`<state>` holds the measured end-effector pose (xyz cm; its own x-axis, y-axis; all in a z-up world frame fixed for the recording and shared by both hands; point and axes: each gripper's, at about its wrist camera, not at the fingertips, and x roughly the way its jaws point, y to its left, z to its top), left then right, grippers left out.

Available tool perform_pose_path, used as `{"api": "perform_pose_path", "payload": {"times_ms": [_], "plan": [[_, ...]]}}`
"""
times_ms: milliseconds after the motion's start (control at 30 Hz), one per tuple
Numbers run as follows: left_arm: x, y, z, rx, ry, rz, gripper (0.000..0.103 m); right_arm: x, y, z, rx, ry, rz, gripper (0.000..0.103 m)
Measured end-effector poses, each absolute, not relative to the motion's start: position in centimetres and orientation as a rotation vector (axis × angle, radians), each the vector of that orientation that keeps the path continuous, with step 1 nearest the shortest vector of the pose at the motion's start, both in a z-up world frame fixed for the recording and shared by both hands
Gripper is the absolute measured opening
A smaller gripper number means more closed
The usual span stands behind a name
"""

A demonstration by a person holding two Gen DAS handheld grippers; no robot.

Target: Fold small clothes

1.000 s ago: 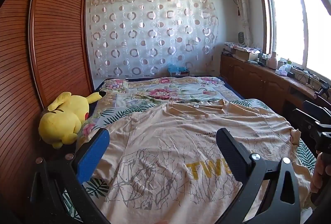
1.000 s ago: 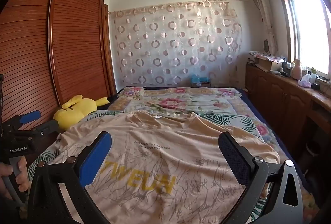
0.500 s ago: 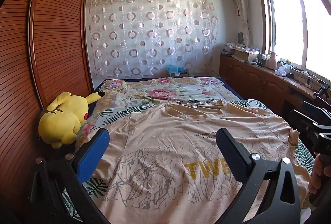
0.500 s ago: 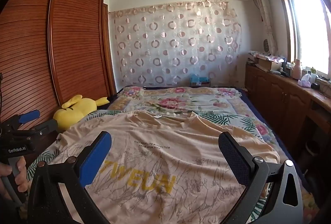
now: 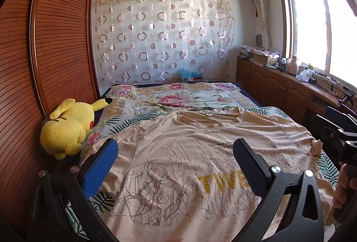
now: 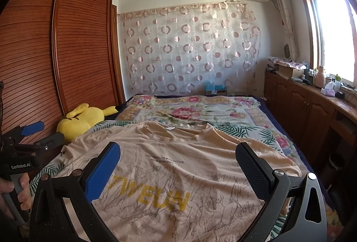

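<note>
Both tongs wide apart above a flat T-shirt on the bed.

The left tongs [image 5: 175, 161] and right tongs [image 6: 178, 162] hold nothing, hanging over the near half of the peach T-shirt [image 6: 178, 152], which lies spread out, neck far. A pinch could grab the leafy sheet [image 6: 243, 130] too, or bunch the thin cloth. The yellow toy [image 5: 69, 128] and wardrobe [image 5: 55, 52] crowd the left; the bed's far half is free.

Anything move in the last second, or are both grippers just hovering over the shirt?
Nothing visibly changed. The left gripper and right gripper stay open above the beige printed T-shirt, which lies spread flat, unfolded, on the floral bedspread. The yellow plush toy has not shifted.
</note>
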<state>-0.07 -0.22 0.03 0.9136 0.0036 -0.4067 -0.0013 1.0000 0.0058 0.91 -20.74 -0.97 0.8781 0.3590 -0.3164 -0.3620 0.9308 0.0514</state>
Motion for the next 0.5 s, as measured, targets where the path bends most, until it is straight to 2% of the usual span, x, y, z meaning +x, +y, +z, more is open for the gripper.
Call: {"api": "perform_pose_path", "payload": {"times_ms": [500], "plan": [[-0.02,-0.17,0.09,0.004,0.420,0.003,0.103,1.07,-20.65,-1.09,-0.013,0.329,0.371,0.103]]}}
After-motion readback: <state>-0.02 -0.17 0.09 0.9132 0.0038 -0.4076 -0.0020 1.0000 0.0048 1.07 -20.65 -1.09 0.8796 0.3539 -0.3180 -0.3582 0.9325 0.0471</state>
